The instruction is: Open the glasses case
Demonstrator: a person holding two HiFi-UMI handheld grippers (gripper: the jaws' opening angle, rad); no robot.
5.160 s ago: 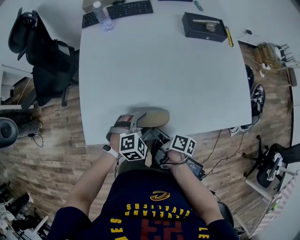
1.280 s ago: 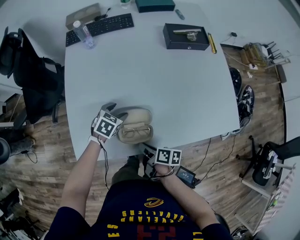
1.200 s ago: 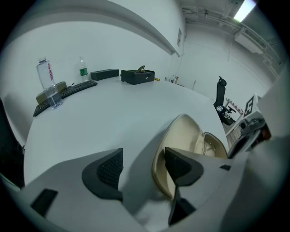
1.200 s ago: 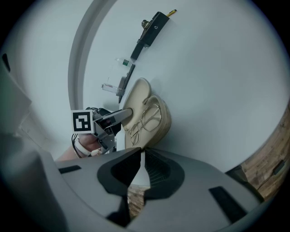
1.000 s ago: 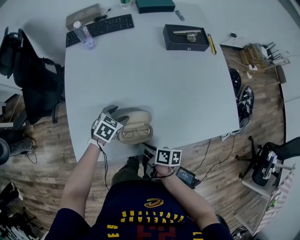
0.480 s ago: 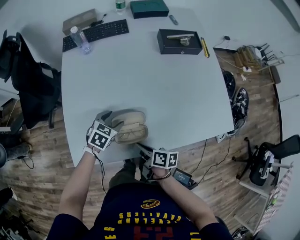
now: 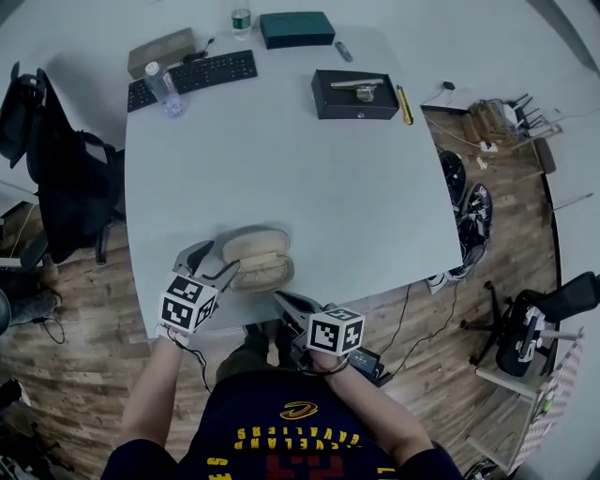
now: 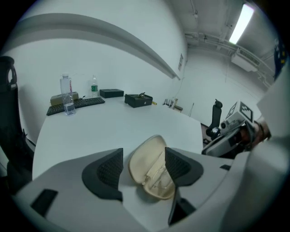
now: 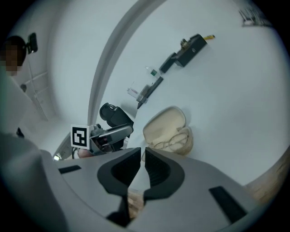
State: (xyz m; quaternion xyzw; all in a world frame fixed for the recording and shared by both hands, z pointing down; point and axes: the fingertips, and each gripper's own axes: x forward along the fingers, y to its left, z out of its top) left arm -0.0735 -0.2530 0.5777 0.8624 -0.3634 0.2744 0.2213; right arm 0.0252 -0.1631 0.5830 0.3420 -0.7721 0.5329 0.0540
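The beige glasses case (image 7: 255, 260) lies open near the table's front edge, its lid (image 7: 250, 246) tipped back and a pair of wire glasses (image 9: 174, 139) in the lower half. My left gripper (image 7: 214, 265) is open just left of the case and does not touch it. In the left gripper view the case (image 8: 152, 170) shows beyond the open left gripper (image 8: 144, 155). My right gripper (image 7: 286, 302) hovers off the table's front edge, right of the case. The right gripper (image 9: 142, 153) has its pads nearly together, with nothing between them.
Far across the white table (image 7: 309, 178) stand a black box (image 7: 354, 94), a yellow pen (image 7: 405, 103), a keyboard (image 7: 192, 73), a water bottle (image 7: 164, 89), a brown box (image 7: 161, 52) and a dark green box (image 7: 297, 28). A black chair (image 7: 56, 159) stands at the left.
Both grippers have drawn back toward the person and risen; the left one has left the case's side. The case, closed in the oldest frame, stays open.
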